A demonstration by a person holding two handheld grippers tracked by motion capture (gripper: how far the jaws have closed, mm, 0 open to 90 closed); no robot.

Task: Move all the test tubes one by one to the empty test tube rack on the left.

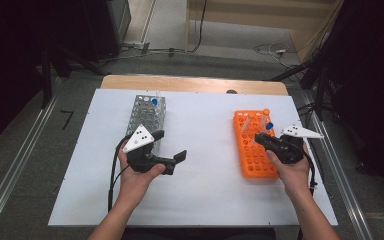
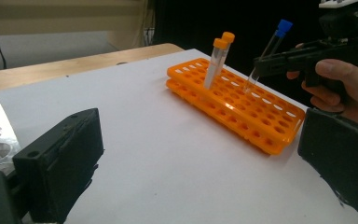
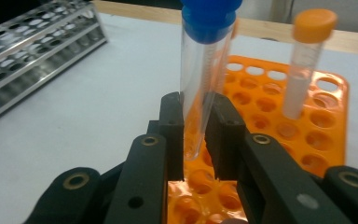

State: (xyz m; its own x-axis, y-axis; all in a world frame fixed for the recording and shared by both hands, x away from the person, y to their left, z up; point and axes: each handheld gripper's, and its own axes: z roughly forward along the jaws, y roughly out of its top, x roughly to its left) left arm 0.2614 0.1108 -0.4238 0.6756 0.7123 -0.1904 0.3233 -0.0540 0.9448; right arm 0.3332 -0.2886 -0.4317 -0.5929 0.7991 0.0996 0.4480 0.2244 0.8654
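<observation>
My right gripper point(image 1: 266, 139) point(image 3: 196, 135) is shut on a clear tube with a blue cap point(image 3: 205, 70) point(image 2: 269, 49). The tube leans, and its lower end hangs just over the holes of the orange rack point(image 1: 252, 155) point(image 2: 242, 109) point(image 3: 331, 130). Two orange-capped tubes point(image 2: 216, 60) point(image 1: 265, 114) stand in the far end of that rack; one of them point(image 3: 305, 65) is to the right of the held tube. My left gripper point(image 1: 169, 145) point(image 2: 200, 158) hovers open over the white mat with nothing between its fingers, pointing toward the orange rack.
A metal rack point(image 1: 147, 117) point(image 3: 32, 51) stands at the back left of the white mat point(image 1: 205, 185), with a blue-capped tube point(image 1: 154, 101) in its far end. A strip of wooden tabletop point(image 1: 195, 84) runs behind the mat. Cables lie on the floor beyond.
</observation>
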